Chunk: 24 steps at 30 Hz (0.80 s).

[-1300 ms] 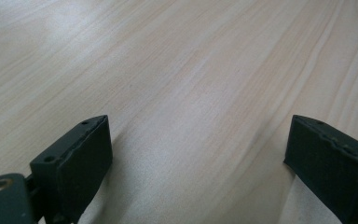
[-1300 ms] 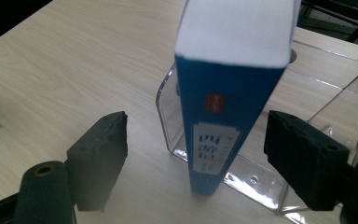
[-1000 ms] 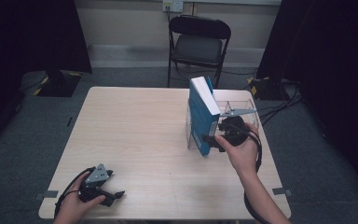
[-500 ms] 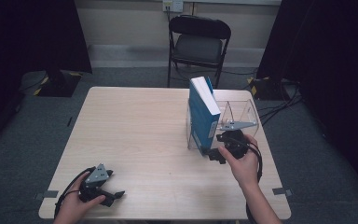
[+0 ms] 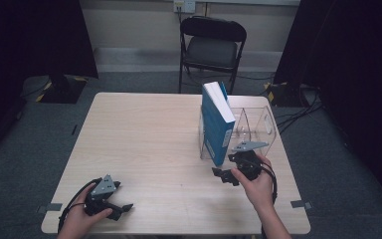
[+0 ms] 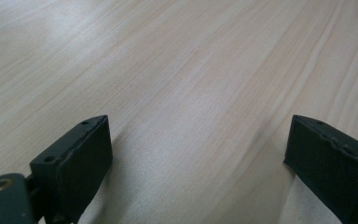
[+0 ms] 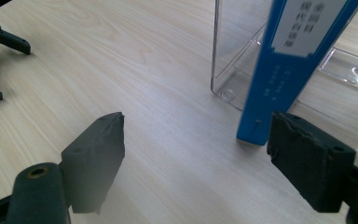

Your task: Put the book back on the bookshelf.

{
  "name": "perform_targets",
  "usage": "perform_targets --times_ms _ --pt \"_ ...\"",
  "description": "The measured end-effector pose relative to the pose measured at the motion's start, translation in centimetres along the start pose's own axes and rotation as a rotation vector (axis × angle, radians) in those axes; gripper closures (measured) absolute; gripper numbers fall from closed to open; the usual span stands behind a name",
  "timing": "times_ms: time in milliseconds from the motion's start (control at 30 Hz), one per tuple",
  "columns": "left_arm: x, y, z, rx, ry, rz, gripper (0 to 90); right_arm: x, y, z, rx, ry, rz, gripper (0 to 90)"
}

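- Book (image 5: 218, 123) upright in clear holder (image 5: 258, 130), near table's (image 5: 144, 134) right edge.
- Right gripper (image 5: 225, 175) just before it, jaws apart (empty).
- Left gripper (image 5: 122, 207) well apart, jaws spread; bare wood between.

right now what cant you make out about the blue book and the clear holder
- Blue book: in the right gripper view the top edge cuts off its upper part, and the spine print is too small to read.
- Blue book's far cover: in the high view it faces away, behind the book's own body.
- Clear holder: in the high view its see-through walls blur together, so the compartment count is unclear.
- Right tongs: whether the right pad touches the book cannot be told.
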<state>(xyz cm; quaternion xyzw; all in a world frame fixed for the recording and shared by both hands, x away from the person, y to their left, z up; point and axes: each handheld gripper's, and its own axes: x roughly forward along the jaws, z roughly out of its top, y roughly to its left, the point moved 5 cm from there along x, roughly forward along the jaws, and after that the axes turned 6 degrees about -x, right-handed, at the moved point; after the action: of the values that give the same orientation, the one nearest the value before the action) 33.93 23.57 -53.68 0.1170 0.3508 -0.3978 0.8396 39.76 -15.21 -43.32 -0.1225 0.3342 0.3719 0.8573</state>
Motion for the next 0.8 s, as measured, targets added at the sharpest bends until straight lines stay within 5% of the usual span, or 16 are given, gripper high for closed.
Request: perform_targets --times_ms 800 --pt "0.0 0.0 0.0 -0.001 0.000 0.000 6.9 1.7 -0.9 -6.2 0.071 0.032 -0.008 18.5"
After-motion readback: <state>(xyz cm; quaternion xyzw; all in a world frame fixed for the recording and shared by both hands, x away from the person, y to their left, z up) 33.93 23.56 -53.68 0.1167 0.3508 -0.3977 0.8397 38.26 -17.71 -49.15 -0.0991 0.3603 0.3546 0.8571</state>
